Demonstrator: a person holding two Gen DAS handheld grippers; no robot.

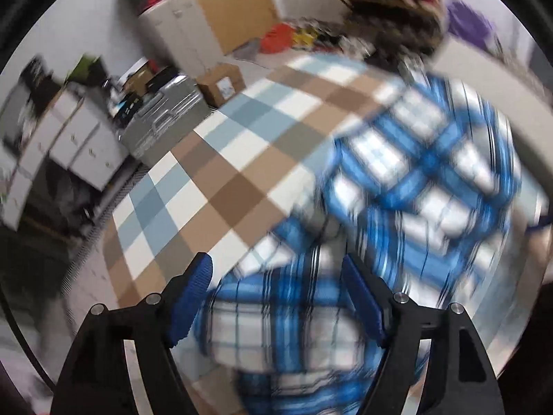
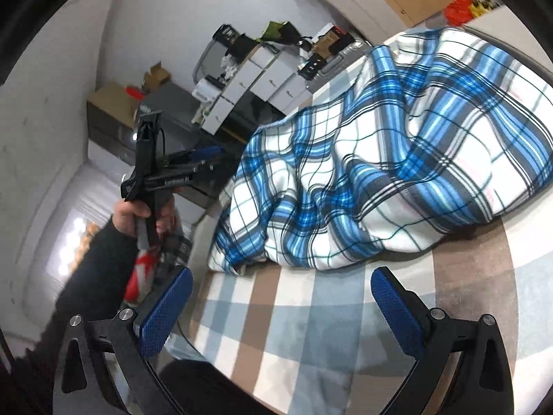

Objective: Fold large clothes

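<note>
Blur smears most of the left wrist view: plaid stripes run into streaks, and a dark mottled mass at top right cannot be identified. One garment counted, a blue-and-white plaid garment (image 1: pixel 414 186), bunched in a heap on a checked bedspread (image 1: pixel 214 159); collar, sleeves and buttons are not distinguishable, so its type stays uncertain. Left gripper (image 1: pixel 276 297): released, two blue pads spread, plaid cloth showing in the gap and beyond it, no pad pressing on it as far as the blur allows. Its finger bases are cut off by the bottom edge.

Right wrist view is sharp. Right gripper (image 2: pixel 281 307): released, two blue pads wide apart, only bedspread between them; the heap (image 2: pixel 380 159) lies ahead of the tips, apart from them. Heap's far end is cut off by the lens rim. To the left of this claw, the left gripper (image 2: pixel 193 162) appears side-on, held by one hand (image 2: pixel 138 212) in a dark sleeve (image 2: pixel 93 276); its tips point toward the heap's edge, contact not discernible. White drawer unit (image 2: pixel 262 79) behind, contents on top too small to count.
</note>
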